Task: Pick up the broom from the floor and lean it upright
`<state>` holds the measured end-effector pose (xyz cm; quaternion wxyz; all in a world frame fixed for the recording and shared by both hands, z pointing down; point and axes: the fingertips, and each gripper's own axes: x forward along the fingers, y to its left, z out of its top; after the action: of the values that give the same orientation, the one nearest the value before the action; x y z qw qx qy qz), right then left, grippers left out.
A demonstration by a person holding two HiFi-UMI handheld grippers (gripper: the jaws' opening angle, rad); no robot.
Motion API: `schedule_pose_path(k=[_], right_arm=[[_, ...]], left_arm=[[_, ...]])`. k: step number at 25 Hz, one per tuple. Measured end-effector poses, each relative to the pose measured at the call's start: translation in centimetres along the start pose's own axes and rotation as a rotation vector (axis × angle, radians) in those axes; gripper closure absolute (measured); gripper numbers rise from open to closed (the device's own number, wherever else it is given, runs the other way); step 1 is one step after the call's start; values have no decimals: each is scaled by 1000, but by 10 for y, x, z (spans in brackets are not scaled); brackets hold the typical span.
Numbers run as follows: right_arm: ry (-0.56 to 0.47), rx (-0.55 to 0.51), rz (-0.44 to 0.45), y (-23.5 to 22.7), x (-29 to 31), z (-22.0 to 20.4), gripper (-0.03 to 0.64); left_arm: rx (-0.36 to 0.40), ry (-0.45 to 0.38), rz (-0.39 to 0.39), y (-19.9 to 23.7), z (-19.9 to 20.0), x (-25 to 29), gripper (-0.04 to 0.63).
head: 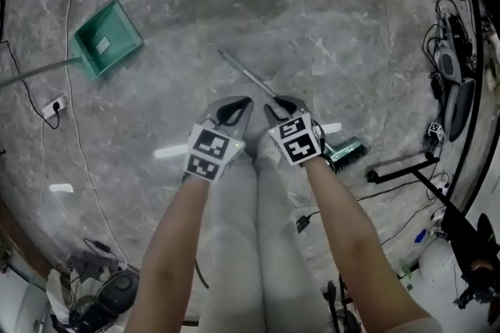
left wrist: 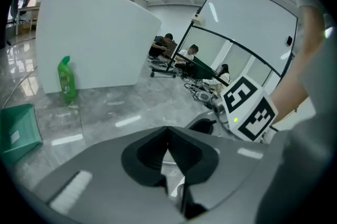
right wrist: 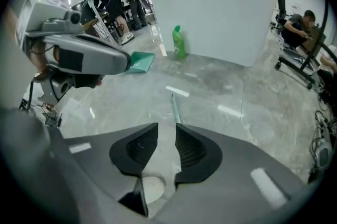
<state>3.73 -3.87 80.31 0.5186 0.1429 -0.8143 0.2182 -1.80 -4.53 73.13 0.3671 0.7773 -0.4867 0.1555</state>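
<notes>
Broom [head: 248, 76] lies on floor [head: 351, 34]; left hand-held gripper [head: 232, 111] pinched together, right hand-held gripper [head: 283, 106] apart over it.

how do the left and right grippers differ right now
The left gripper's jaws meet at their tips; the right gripper's jaws stand apart, with bare floor in the gap. In the head view the broom handle runs under the right gripper, while the left gripper sits beside it. Both are empty and point down at the floor.
</notes>
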Motion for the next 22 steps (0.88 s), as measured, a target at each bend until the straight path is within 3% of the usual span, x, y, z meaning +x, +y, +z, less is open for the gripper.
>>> schedule_pose_path(k=[5, 15, 16, 17, 22], right_arm=[[97, 7, -41, -21, 66, -40, 489], [267, -41, -64, -43, 144, -83, 515], [274, -55, -78, -45, 147, -84, 511], [274, -74, -94, -47, 147, -85, 566], [234, -228, -114, -44, 142, -84, 565]], left_arm=[[-45, 53, 18, 19, -50, 39, 595], [10, 124, -46, 44, -97, 71, 595], [3, 118, -37, 49, -98, 73, 595], [-6, 113, -22, 54, -99, 75, 595], [-88, 69, 51, 72, -100, 78, 595]])
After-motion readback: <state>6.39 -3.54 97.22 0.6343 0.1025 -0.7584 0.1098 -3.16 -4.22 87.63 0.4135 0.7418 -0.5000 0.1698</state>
